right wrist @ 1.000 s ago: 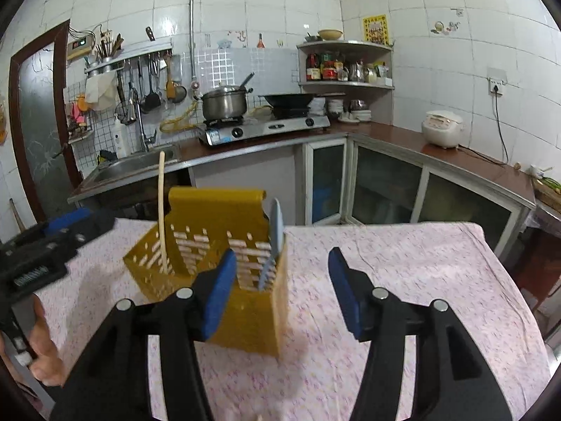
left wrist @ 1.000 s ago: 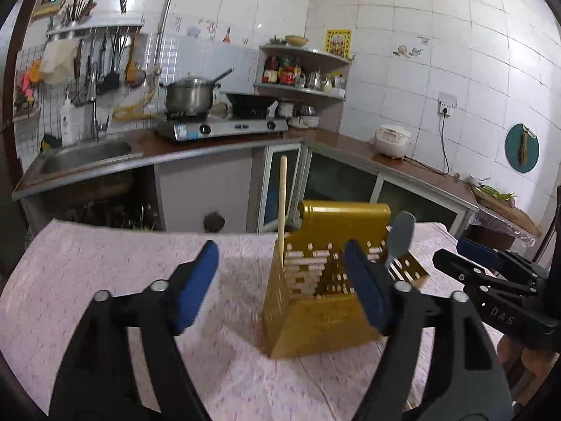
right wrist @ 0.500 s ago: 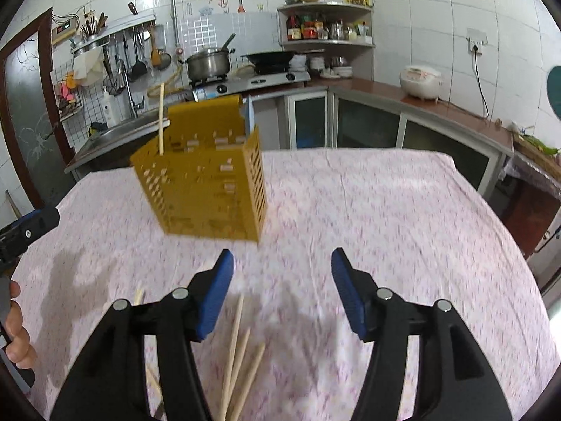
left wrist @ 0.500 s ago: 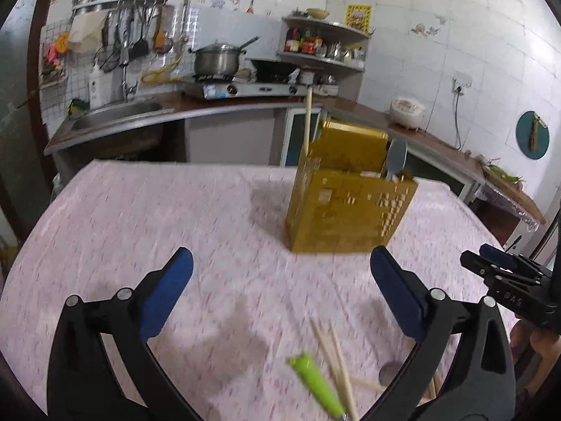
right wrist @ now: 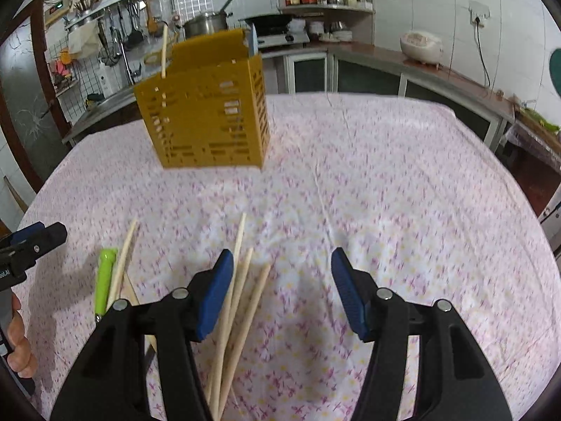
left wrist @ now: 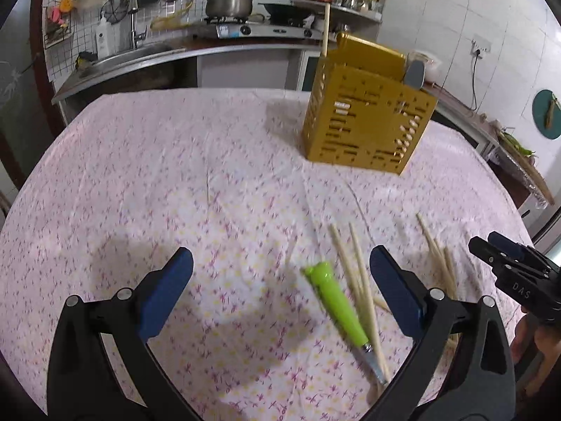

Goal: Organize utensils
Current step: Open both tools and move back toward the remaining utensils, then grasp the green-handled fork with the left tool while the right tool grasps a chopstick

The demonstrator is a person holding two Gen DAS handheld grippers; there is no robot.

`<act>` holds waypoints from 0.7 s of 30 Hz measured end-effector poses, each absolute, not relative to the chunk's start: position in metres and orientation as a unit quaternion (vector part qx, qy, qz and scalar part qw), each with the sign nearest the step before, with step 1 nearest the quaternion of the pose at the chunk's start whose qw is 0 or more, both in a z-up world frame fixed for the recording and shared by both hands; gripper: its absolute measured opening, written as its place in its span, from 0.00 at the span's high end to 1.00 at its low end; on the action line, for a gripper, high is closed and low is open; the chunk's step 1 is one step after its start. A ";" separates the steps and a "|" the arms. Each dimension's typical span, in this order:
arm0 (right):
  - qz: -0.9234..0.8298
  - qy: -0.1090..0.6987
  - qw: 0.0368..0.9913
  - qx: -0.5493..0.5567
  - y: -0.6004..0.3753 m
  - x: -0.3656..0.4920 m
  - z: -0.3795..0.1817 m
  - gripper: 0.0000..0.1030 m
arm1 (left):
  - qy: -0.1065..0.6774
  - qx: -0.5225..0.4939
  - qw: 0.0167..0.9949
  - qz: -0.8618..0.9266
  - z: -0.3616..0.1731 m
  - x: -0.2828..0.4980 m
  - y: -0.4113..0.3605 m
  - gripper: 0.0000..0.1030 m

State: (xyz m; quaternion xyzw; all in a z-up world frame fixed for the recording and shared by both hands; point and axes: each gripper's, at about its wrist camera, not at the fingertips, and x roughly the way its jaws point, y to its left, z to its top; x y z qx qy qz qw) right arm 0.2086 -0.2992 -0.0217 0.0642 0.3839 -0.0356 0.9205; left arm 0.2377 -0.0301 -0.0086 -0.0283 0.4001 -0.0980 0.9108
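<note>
Both grippers have dropped and tilted down since a second ago: the yellow utensil holder [left wrist: 368, 119], close in front then, now stands far up the floral tablecloth [left wrist: 175, 182], and loose utensils have come into view. Left gripper [left wrist: 280, 294] spread wider than before, nothing between its jaws. Right gripper [right wrist: 282, 291] partly open, empty. Green-handled knife [left wrist: 336, 305] lies near, touching chopsticks [left wrist: 361, 287]; more chopsticks [right wrist: 238, 301] by the right gripper's left finger. One chopstick and a grey utensil stand in the holder.

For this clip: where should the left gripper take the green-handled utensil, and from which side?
Take the green-handled utensil by its thick handle, from above with fingers across its width. It lies flat on the cloth, and chopsticks crowd its blade end, so the free handle tip looks safest.
</note>
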 end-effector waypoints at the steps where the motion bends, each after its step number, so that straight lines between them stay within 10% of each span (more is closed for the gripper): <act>1: -0.035 0.388 0.918 0.068 -0.300 0.208 -0.025 0.44 | 0.404 -0.024 0.910 -0.095 -0.011 0.237 -0.031 0.07; 13: -0.037 0.430 0.900 0.069 -0.294 0.218 -0.046 0.53 | 0.482 -0.025 0.867 -0.122 -0.037 0.251 -0.050 0.53; 21: -0.037 0.459 0.885 0.063 -0.293 0.231 -0.046 0.71 | 0.510 -0.028 0.849 -0.133 -0.045 0.261 -0.059 0.62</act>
